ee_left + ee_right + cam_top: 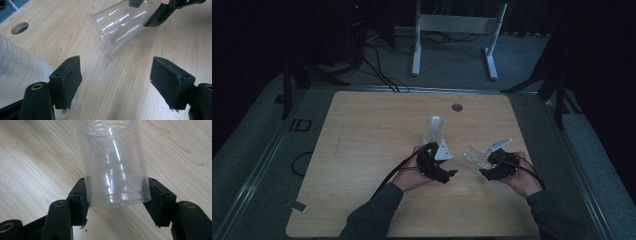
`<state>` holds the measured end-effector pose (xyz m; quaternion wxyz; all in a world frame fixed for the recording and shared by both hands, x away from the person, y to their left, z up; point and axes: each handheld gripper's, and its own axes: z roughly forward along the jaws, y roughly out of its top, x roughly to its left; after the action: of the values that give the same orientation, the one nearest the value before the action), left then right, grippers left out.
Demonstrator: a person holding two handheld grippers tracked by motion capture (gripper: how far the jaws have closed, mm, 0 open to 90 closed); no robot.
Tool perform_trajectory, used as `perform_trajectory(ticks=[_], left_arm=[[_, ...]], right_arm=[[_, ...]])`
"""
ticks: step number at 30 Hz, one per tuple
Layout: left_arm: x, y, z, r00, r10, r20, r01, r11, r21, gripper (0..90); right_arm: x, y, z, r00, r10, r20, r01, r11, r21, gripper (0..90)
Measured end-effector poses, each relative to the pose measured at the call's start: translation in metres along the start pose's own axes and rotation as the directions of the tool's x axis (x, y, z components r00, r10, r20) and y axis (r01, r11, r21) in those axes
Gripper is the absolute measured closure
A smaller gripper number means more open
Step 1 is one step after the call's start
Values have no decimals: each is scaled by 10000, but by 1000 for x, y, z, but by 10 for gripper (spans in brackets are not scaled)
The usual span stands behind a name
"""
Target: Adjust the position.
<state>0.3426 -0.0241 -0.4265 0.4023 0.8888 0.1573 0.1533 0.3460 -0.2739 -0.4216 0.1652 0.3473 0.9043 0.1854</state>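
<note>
A clear plastic cup [474, 156] lies tilted just over the wooden table [362, 150], and my right gripper [486, 167] is shut on it near its closed end. In the right gripper view the cup [116, 170] sits squeezed between both pads of the right gripper [117, 192], mouth pointing away. A stack of clear cups [434, 129] stands upright mid-table. My left gripper [449, 170] hovers just in front of that stack with its jaws open. Nothing lies between the jaws of the left gripper [117, 72]; the stack [17, 72] is outside the left jaw, and the held cup [120, 23] lies beyond.
A round hole [456, 107] is cut into the table's far side, also seen as the hole [19, 27] in the left gripper view. Beyond the table a white frame stand [452, 25] and cables [377, 70] rest on the dark floor.
</note>
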Motion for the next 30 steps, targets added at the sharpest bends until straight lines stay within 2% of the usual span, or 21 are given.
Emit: perform_trajectory(ticks=[8, 14, 24, 28, 30], left_arm=[[1, 1, 1, 9996, -244, -112, 243, 9997, -63, 258], [1, 2, 1, 9994, -330, -113, 329, 9994, -80, 259], [3, 3, 1, 9980, -596, -191, 593, 9981, -188, 261], [3, 4, 1, 9979, -602, -255, 598, 9980, -186, 263], [3, 4, 1, 9975, -637, -298, 630, 9977, -246, 263]], right_arm=[[1, -3, 2, 9977, 575, 357, -565, 9980, -286, 417], [2, -5, 6, 9923, 1117, 527, -1082, 9920, -643, 418], [5, -9, 5, 9800, 1892, 617, -1788, 9733, -1439, 418], [5, -11, 5, 9721, 2251, 660, -2107, 9616, -1761, 418], [7, -12, 5, 9684, 2339, 867, -2144, 9581, -1900, 418]])
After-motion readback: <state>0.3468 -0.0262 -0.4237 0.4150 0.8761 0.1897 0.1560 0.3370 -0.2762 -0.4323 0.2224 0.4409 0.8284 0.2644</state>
